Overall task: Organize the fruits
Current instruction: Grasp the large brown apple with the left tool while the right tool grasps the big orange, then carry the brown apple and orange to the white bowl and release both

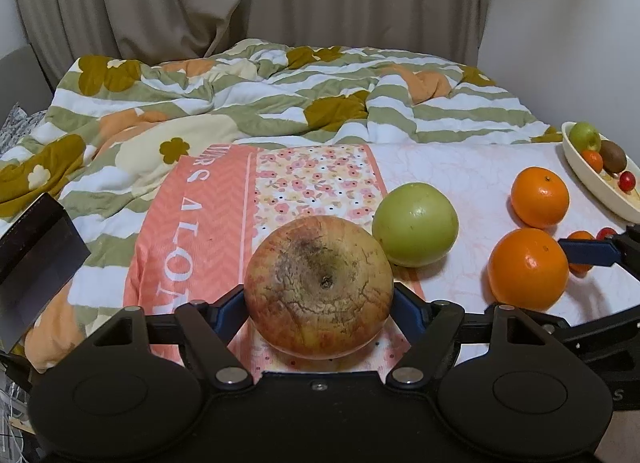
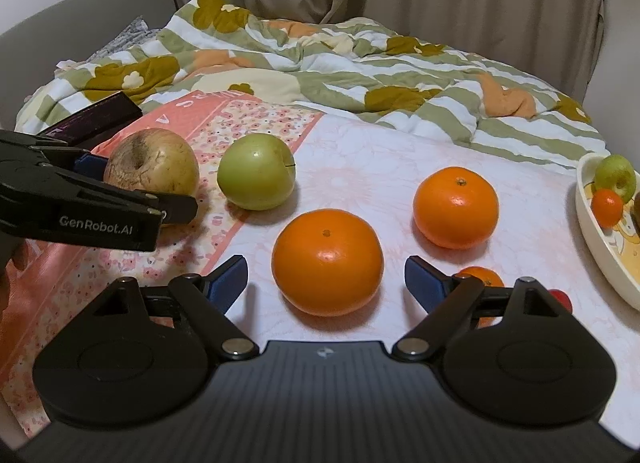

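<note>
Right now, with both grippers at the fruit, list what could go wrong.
The left gripper pinches the wrinkled apple at its sides; the round fruit may slip. The right gripper is open around the near orange; an off-centre close could roll it into the small tangerine.

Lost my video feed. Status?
Left gripper clamped on russet apple. Right gripper open, straddling near orange. Dish clear ahead.
</note>
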`<action>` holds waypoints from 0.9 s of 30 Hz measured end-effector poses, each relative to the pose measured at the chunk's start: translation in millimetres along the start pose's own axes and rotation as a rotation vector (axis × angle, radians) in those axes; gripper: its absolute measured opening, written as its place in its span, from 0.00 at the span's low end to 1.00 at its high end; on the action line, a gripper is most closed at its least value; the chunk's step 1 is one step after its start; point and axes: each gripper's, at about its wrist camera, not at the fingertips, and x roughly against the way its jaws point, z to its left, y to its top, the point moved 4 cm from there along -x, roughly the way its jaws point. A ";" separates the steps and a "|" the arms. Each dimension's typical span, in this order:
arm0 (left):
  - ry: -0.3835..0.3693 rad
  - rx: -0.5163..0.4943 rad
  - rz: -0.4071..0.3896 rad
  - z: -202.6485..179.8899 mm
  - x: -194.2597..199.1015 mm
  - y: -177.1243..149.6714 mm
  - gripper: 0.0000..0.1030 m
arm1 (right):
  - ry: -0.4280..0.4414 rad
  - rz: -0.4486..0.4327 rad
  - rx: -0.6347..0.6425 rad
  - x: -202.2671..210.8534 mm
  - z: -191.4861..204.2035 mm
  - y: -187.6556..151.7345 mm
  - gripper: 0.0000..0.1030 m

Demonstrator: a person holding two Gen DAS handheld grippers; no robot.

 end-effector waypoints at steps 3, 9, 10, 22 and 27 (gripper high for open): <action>0.001 0.002 0.002 1.6 1.5 -1.6 0.76 | 0.004 0.000 0.004 -3.2 0.2 0.3 0.90; 0.006 0.011 -0.007 0.6 6.2 -7.4 0.76 | 0.005 0.009 0.019 -5.2 0.8 -1.9 0.75; 0.005 0.015 -0.007 0.1 6.9 -7.7 0.76 | -0.001 0.006 0.026 -4.6 0.6 -1.6 0.73; 0.007 0.047 -0.045 -6.7 37.3 -14.6 0.76 | 0.000 -0.013 0.022 17.8 0.7 -0.1 0.73; 0.004 0.057 -0.076 -11.7 62.1 -13.4 0.76 | 0.003 -0.035 0.004 43.6 -0.4 0.8 0.73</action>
